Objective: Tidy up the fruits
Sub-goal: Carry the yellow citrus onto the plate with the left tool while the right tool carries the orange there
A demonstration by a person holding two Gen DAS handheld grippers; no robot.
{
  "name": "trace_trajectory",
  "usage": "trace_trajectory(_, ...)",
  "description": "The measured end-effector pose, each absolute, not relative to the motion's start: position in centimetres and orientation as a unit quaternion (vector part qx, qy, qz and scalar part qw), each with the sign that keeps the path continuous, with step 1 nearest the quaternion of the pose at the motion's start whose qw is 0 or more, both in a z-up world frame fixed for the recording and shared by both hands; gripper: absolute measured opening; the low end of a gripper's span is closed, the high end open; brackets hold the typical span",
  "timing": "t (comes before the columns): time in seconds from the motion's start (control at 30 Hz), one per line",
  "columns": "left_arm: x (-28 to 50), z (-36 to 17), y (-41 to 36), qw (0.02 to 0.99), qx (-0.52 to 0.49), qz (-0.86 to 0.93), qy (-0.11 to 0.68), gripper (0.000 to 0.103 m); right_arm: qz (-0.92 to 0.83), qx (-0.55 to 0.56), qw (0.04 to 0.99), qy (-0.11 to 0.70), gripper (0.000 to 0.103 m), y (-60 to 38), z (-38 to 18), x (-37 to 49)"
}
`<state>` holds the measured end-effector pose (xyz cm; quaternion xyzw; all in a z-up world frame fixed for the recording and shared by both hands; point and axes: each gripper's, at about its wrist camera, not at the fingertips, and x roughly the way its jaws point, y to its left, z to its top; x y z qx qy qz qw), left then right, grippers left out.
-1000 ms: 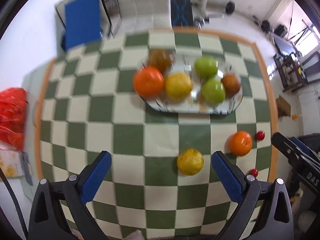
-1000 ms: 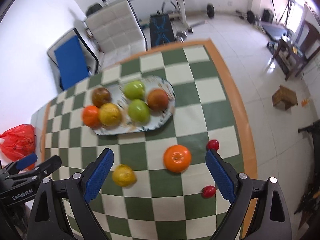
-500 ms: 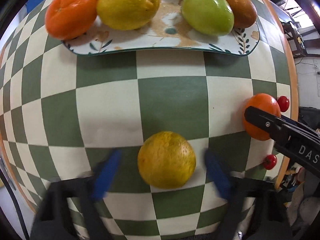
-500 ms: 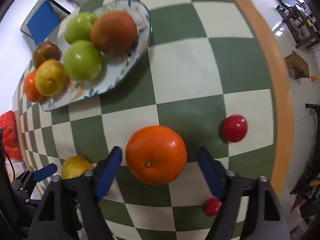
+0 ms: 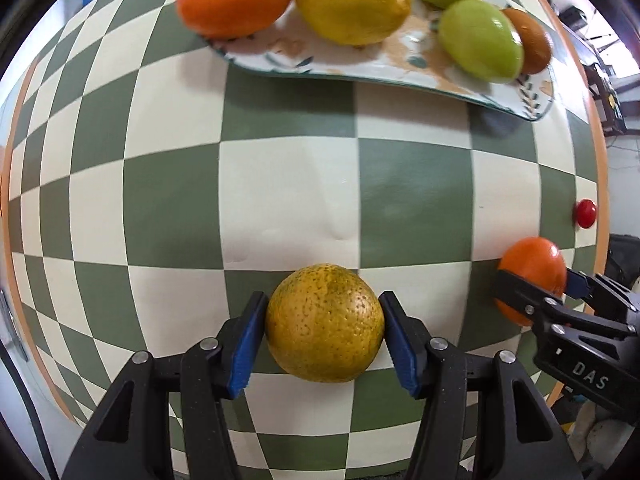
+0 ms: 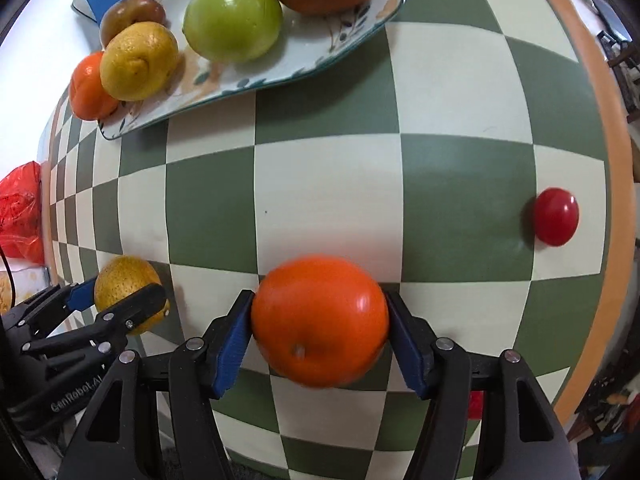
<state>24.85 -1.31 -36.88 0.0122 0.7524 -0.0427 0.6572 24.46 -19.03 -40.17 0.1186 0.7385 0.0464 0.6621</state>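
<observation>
1. Your left gripper (image 5: 323, 334) points down at the checkered table (image 5: 288, 200), its jaws closing, with both blue pads touching the sides of the speckled yellow orange (image 5: 325, 323), which sits on the cloth.
2. Your right gripper (image 6: 320, 338) is likewise closing on the bright orange (image 6: 320, 320); its pads press on both flanks of the fruit.
3. The two grippers work near each other, the held fruits apart with bare cloth between them.
4. A red cherry tomato (image 6: 556, 216) lies to the right, near the table's orange border (image 6: 608, 240).
5. Ahead of both grippers is open checkered cloth.
6. Farthest, the patterned plate (image 5: 400, 68) carries an orange, a lemon, two green fruits and brown ones.
</observation>
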Motion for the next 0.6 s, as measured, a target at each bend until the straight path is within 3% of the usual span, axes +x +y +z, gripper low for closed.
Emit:
trace_trajectory(0.37,24.4,-36.7,-0.5,0.664,-0.014,-0.034,0.747,0.054,0.041,0.092,0.676,0.730,0.066,-18.7,-39.6,24.2)
trace_trajectory(0.6,26.1,-32.8,-1.7,0.688,-0.012,-0.059,0.724,0.054,0.049,0.139,0.697,0.702,0.065,-18.7,-37.4,24.6)
